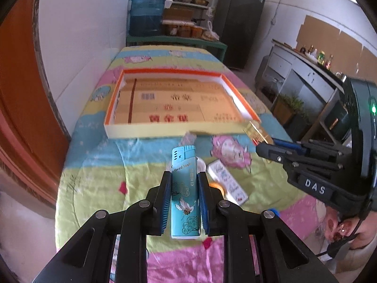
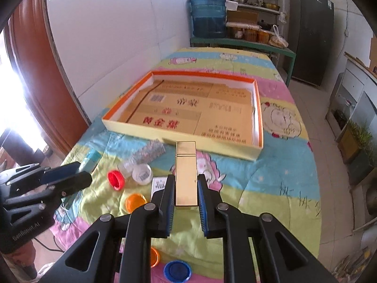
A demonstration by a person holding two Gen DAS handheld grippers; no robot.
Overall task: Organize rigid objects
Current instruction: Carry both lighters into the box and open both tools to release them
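A teal lighter [image 1: 185,198] printed with a crane stands upright between the pads of my left gripper [image 1: 184,176], which is shut on it above the cartoon bedsheet. In the right wrist view, my right gripper [image 2: 186,179] is shut on a slim gold lighter [image 2: 186,176] that points toward the tray. The shallow orange-rimmed tray [image 1: 165,135] [image 2: 141,132], lined with cardboard, lies just beyond both grippers. Each camera also catches the other gripper: the right gripper [image 1: 266,142] with the gold lighter [image 1: 256,133], and the left gripper [image 2: 82,173] with the teal lighter [image 2: 90,160].
Loose on the sheet lie a red cap [image 2: 116,179], a white cap [image 2: 142,174], an orange cap [image 2: 135,202], a blue cap [image 2: 177,270], a glittery piece [image 2: 149,153] and a small white box [image 1: 227,184]. A white wall runs along the left; a water jug [image 2: 207,15] stands behind.
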